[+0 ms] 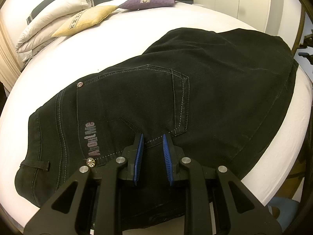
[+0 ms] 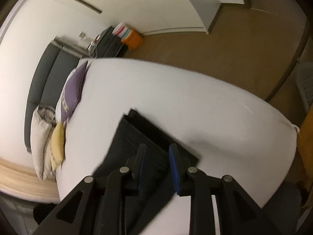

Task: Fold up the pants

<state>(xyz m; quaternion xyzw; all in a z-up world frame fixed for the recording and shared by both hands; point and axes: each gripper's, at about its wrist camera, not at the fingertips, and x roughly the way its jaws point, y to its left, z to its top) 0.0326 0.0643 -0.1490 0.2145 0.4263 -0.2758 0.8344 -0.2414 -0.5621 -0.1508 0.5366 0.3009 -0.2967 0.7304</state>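
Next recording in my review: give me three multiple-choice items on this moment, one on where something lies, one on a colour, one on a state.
1. Where do the pants lie?
A. on the white bed
B. on the floor
C. on a chair

2. What colour is the cushion next to the purple cushion?
A. red
B. yellow
C. green

3. What is the left hand-held gripper doing?
A. hanging over the floor
B. holding a cushion
C. pinching pants fabric near the back pocket

Key: 1 A, the dark pants spread over the white bed. 2 B, a yellow cushion lies beside the purple one. 3 C, fabric bunches up between its blue pads at the pocket seam.
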